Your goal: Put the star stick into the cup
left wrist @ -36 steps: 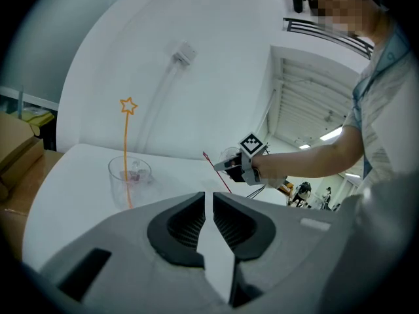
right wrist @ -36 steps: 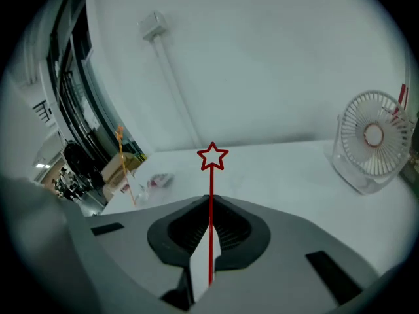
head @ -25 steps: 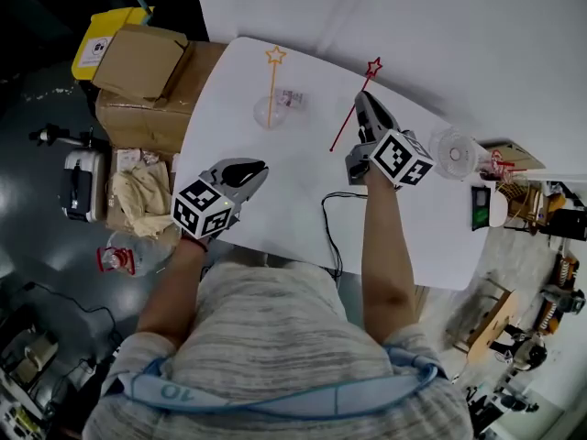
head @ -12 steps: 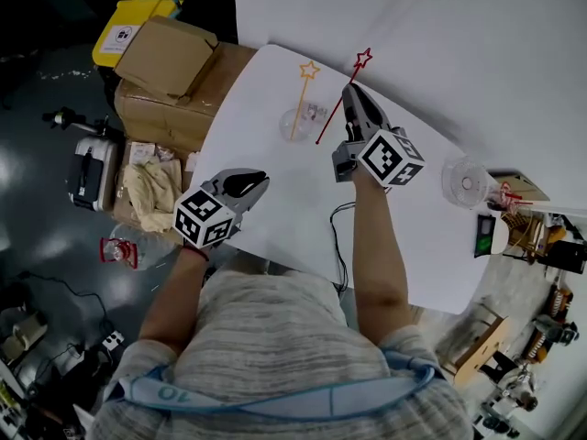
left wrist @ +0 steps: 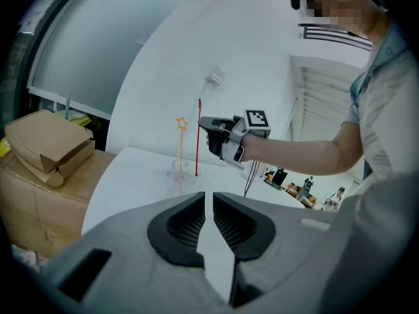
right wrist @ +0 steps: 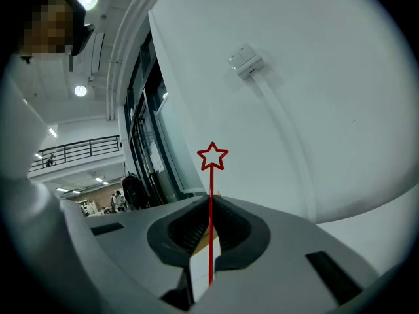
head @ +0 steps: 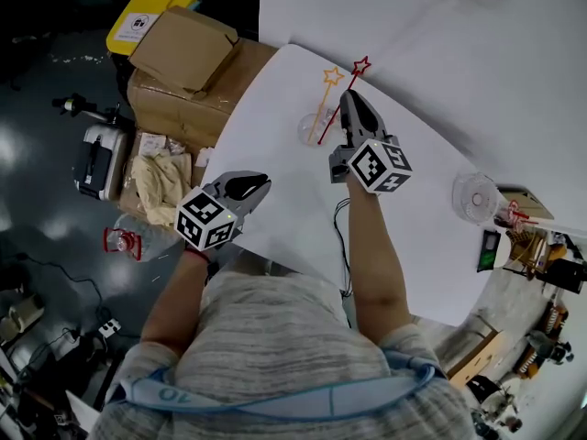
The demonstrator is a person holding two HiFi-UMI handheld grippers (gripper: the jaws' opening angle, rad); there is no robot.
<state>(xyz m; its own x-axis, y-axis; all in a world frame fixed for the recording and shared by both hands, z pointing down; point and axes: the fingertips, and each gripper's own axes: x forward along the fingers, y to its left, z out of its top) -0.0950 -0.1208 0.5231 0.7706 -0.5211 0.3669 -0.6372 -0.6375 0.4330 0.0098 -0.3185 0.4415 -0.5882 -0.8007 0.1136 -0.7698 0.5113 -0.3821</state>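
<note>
My right gripper is shut on a thin red star stick, its star standing above the jaws. The stick's lower end sits at the clear cup on the white table; whether it is inside the rim I cannot tell. A yellow star stick leans in that cup. In the left gripper view, the cup, the red stick and the right gripper show ahead. My left gripper hovers near the table's left front edge, shut with nothing in it.
Cardboard boxes and a yellow bin stand off the table's left side. A second clear glass sits at the right, near cluttered items. A black cable runs over the front edge.
My right gripper has carried the red star stick leftward, from well right of the cup to the cup itself. The left gripper has hardly moved.
</note>
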